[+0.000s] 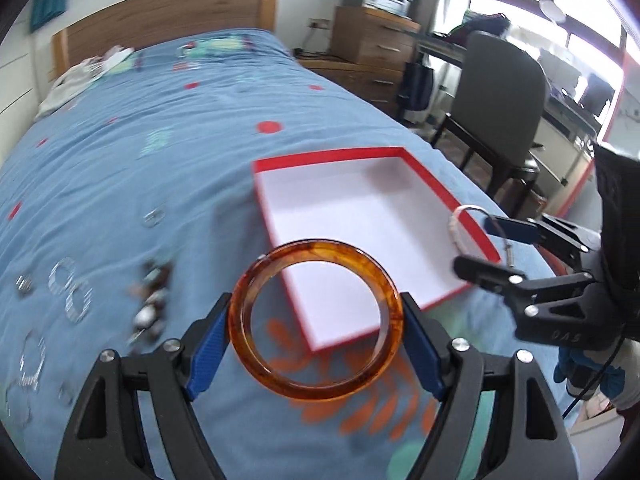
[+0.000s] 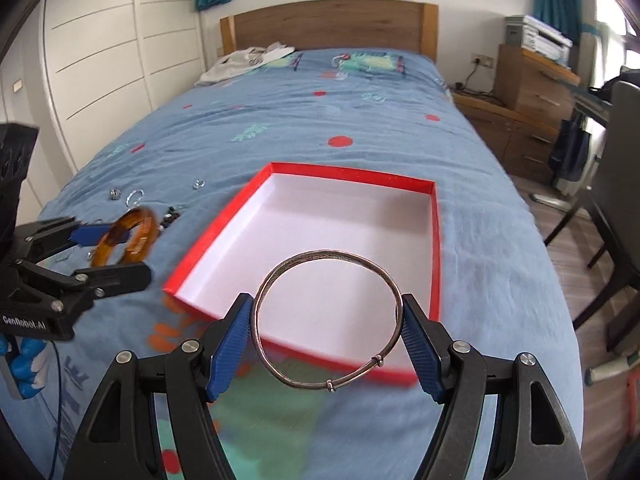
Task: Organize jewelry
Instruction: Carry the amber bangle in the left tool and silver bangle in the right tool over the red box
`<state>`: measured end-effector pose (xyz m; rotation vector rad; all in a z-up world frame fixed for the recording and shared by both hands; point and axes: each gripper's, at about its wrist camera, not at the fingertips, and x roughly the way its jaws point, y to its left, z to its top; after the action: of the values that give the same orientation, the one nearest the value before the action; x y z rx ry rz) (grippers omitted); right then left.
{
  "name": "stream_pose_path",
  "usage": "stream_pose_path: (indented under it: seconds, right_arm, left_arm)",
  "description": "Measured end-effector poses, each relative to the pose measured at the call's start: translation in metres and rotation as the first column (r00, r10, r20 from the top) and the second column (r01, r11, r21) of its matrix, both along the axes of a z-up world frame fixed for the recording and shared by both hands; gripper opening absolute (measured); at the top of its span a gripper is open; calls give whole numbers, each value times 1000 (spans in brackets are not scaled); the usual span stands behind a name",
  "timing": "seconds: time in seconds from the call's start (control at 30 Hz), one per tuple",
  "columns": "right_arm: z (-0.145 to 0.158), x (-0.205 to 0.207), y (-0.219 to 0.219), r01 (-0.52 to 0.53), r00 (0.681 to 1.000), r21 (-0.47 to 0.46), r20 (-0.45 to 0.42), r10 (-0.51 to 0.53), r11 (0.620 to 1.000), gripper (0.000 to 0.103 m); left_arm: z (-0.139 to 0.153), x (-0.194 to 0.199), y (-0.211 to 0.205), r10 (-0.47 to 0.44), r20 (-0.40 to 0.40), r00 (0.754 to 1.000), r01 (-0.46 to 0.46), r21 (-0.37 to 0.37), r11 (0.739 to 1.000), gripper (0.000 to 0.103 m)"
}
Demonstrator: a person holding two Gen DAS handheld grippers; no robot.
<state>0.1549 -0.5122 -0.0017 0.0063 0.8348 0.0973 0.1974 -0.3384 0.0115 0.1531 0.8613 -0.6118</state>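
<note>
My left gripper is shut on an amber bangle and holds it above the blue bedspread, just left of the near corner of the red box. The box is open, white inside and holds nothing. My right gripper is shut on a thin silver bangle, held over the box's near edge. The right gripper also shows in the left wrist view at the box's right rim. The left gripper shows in the right wrist view with the amber bangle.
Several silver rings and bracelets and a dark bead piece lie on the bed left of the box. White clothes lie near the headboard. A chair and drawers stand right of the bed.
</note>
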Motion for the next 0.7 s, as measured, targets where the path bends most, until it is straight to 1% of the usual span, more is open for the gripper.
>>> stream_pose_path:
  seconds: [0.1,0.17,0.23,0.33,0.43,0.47,0.53,0.6,0.7]
  right_arm:
    - [-10,21,-13,-41,999,3,-26,41,999,72]
    - [-18,32,-18,-71,996,-12,-50,71,997,72]
    - [-27,38,-21,-103,992,-33,-78,100,994,72]
    - [-33,41,-20,-174,981,-76,-101,166,982,72]
    - [-40,43,-9,-280,953,-141,-156,258,949,72]
    - [-42,43,-7,-302,945,-141,-175,277,943,72]
    - [-45,45,-8,-337,929,-130,-204,308,932,72]
    - [-46,47,-7,-368,914,-129,-235,332,921,72]
    - [-48,50,-5,-422,881,-139,-294,370,896,72]
  left_arm:
    - [-11,15,-26,-31,-10,999,31,22,999,77]
    - [-23,24,-40,-47,-22,999,48,52,997,77]
    - [-31,28,-49,-57,0,998,57,91,994,77]
    - [-36,28,-54,-102,38,994,95,147,985,77]
    - [-40,25,-60,-152,60,987,137,201,970,77]
    - [-43,24,-61,-175,71,982,155,226,962,77]
    - [-48,17,-64,-235,105,966,197,287,938,77]
    - [-54,13,-65,-282,121,952,229,333,915,77]
    - [-54,16,-63,-309,103,946,258,340,904,77]
